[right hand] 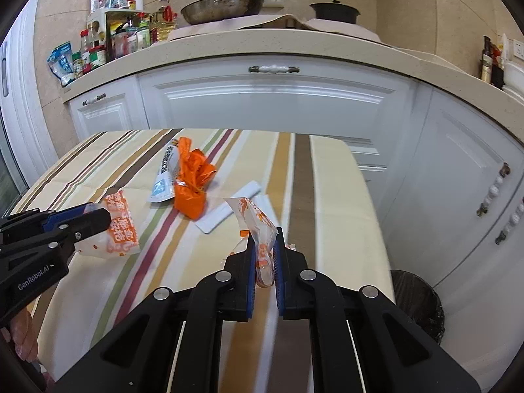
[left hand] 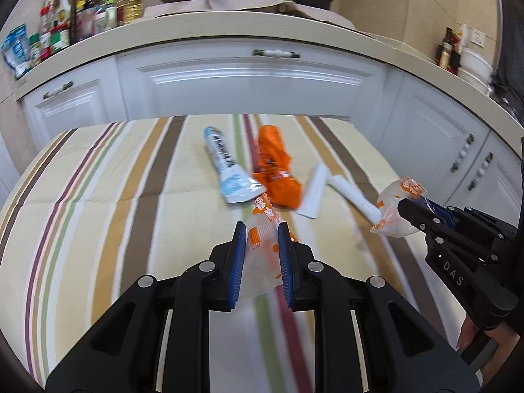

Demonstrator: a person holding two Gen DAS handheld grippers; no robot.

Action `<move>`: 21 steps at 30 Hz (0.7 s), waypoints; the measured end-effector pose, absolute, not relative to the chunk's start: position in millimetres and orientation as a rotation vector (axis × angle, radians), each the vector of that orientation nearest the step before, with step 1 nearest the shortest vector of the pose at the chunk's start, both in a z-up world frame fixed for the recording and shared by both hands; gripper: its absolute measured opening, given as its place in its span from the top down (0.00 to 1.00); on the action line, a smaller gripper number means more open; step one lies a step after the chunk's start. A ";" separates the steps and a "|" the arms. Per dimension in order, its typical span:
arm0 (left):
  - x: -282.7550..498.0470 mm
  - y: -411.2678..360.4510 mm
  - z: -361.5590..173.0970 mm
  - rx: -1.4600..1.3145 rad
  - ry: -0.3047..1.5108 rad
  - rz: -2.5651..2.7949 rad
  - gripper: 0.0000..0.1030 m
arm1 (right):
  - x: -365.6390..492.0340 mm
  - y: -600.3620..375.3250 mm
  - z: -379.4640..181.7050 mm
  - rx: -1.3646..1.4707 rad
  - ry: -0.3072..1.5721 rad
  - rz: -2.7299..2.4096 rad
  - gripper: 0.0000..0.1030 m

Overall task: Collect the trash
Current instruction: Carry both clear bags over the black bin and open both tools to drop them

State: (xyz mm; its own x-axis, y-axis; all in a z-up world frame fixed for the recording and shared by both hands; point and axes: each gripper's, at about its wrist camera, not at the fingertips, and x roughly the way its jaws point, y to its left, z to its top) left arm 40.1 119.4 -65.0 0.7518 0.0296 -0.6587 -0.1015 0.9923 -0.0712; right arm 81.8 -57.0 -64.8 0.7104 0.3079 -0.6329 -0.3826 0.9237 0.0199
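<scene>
Clear orange-printed wrapper (left hand: 262, 245) pinched between left gripper (left hand: 262, 229) jaws — above striped table (left hand: 98, 196)

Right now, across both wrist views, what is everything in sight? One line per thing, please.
clear wrapper with orange print: 2, one clamped in each gripper
blue-and-white tube: 1, on the striped tablecloth
crumpled orange bag: 1, beside the tube
white paper pieces: 2, right of the orange bag
striped tablecloth: 1, cream with coloured stripes, covers the table
dark bin: 1, on the floor right of the table
wok: 1, metal, on the counter
black pot: 1, on the counter
bottles and jars: many, counter's left end
left gripper: black, blue fingers, shut on a wrapper
right gripper: the same, shut on the other wrapper
</scene>
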 end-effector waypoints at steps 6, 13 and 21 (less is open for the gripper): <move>46.0 81.1 -56.7 -0.090 0.714 -0.011 0.81 | 74.1 -90.8 -57.5 -0.092 0.654 0.327 0.90; 56.3 24.5 -43.5 -0.045 0.671 -0.108 0.81 | 69.2 -147.5 -53.9 -0.081 0.627 0.189 0.90; 73.9 -47.3 -40.2 0.001 0.646 -0.215 0.81 | 71.6 -221.1 -62.8 -0.035 0.630 0.023 0.90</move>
